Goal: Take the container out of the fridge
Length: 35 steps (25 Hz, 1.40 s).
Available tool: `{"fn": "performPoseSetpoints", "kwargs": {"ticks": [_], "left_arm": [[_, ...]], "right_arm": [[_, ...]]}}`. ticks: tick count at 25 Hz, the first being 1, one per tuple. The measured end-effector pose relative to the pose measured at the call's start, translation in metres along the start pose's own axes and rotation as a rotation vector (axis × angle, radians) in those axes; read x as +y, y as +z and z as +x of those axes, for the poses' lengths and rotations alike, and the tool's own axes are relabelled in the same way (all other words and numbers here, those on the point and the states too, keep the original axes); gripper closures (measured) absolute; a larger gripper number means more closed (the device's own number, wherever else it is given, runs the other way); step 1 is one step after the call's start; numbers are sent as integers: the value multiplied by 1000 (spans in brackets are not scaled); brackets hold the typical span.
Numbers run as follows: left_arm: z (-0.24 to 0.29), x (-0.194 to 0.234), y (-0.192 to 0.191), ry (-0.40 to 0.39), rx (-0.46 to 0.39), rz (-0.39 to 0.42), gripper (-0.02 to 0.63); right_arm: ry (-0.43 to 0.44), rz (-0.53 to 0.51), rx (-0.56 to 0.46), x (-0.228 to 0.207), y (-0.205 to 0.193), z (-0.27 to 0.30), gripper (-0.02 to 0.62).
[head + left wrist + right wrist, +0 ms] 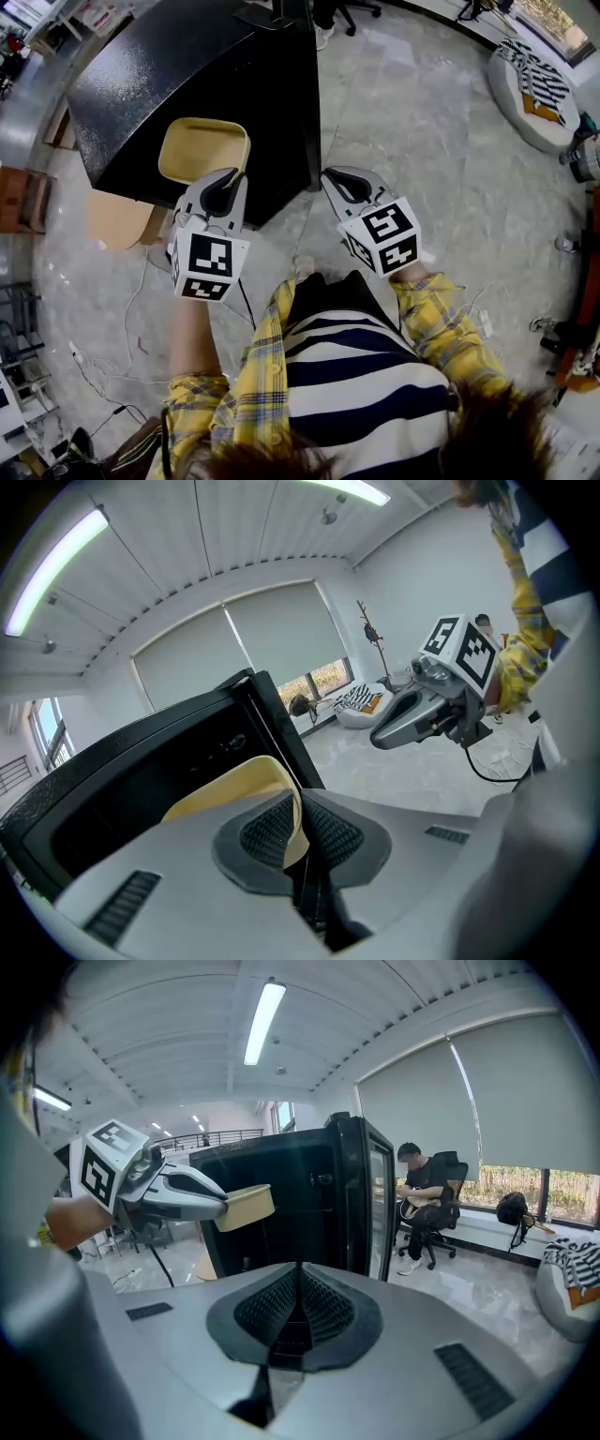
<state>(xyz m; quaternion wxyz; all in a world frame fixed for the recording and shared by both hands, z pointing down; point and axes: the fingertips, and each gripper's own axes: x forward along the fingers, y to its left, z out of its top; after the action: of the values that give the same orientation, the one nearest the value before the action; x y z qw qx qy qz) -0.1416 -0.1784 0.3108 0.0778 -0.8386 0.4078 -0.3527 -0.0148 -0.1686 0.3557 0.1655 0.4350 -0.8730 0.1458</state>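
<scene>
A shallow cream-yellow container [204, 148] hangs in the air in front of the black fridge [178, 66], outside it. My left gripper [228, 180] is shut on its near rim. In the left gripper view the thin rim of the container [234, 785] sits pinched between the two ribbed pads [272, 832]. My right gripper [336, 178] hovers beside it to the right, shut with nothing between its jaws, and points at the fridge's right corner. From the right gripper view the left gripper [178, 1194] carries the container [246, 1206] before the dark fridge front [309, 1204].
A round light-wood stool [117, 217] stands left of the fridge. Cables [131, 309] lie on the marble floor. A striped cushion [534, 84] rests at the far right. A person [427, 1199] sits on an office chair behind the fridge, by the window.
</scene>
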Motion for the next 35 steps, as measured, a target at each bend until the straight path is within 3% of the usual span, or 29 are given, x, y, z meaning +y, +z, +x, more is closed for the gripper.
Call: {"fn": "performPoseSetpoints", "kwargs": {"ticks": [11,16,35], "left_arm": [[-8,-30,8,-32,-13,-13,566],[-4,-48,3,-45,15,9,566],[-6,-87,-31,-93,87,-53,566]], "right_arm": [[2,-47,-19,0,18,-5,563],[-5,-51,-16,-2,15,-7,565],[-34,-36,45,-1,-10,-13,568]]}}
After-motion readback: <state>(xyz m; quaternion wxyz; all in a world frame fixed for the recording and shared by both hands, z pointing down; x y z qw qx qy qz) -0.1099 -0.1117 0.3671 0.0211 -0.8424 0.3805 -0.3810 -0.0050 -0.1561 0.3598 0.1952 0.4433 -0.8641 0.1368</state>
